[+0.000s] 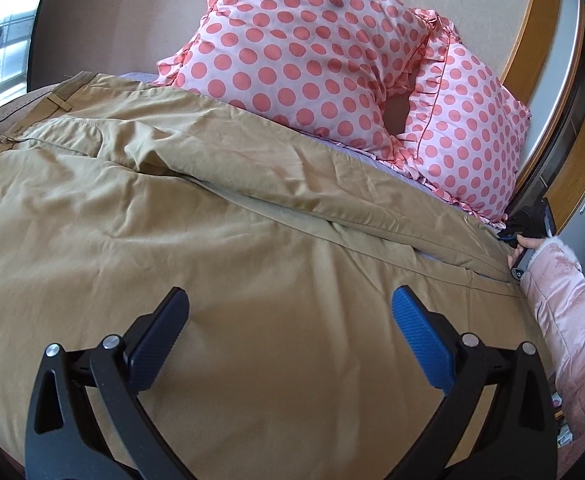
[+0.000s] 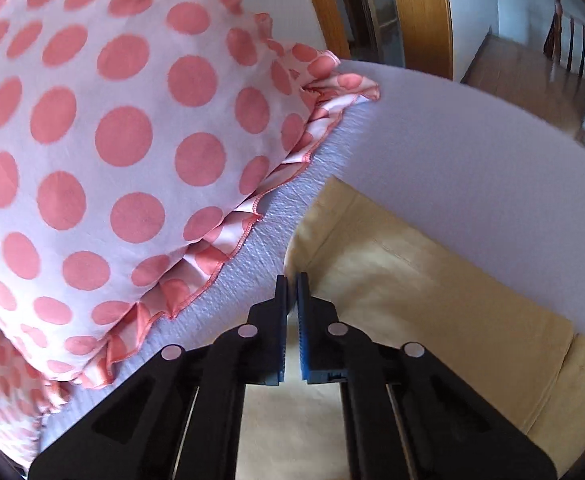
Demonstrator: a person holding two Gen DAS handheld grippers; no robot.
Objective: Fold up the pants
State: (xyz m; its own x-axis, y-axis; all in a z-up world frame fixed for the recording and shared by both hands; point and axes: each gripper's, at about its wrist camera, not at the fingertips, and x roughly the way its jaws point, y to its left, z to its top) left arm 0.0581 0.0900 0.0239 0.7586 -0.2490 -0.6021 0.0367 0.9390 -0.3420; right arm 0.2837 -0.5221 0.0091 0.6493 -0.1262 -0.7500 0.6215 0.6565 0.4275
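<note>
1. Over the bed, in the left wrist view, the left gripper [image 1: 290, 304] has its fingers [image 1: 422, 332] spread wide, holding nothing, poised above the tan pants [image 1: 212, 216].
2. The pants lie spread across the bed, waistband toward the left, legs running right; one leg is partly laid over the other.
3. At the far right edge the person's right hand [image 1: 526, 246], in a pink sleeve [image 1: 564, 308], grips the right gripper [image 1: 506, 236] at the pants' leg end.
4. Two pink polka-dot pillows [image 1: 312, 52] rest beyond the pants, against the headboard [image 1: 540, 28].
5. Near the pillow, in the right wrist view, the right gripper [image 2: 292, 280] has its fingers [image 2: 303, 320] pressed nearly together, pinching the edge of the pants [image 2: 412, 300] at the hem.
6. The polka-dot pillow [image 2: 112, 140] sits just left of the fingers, on the lilac bedsheet [image 2: 472, 152], its ruffle close to the pants' corner.
</note>
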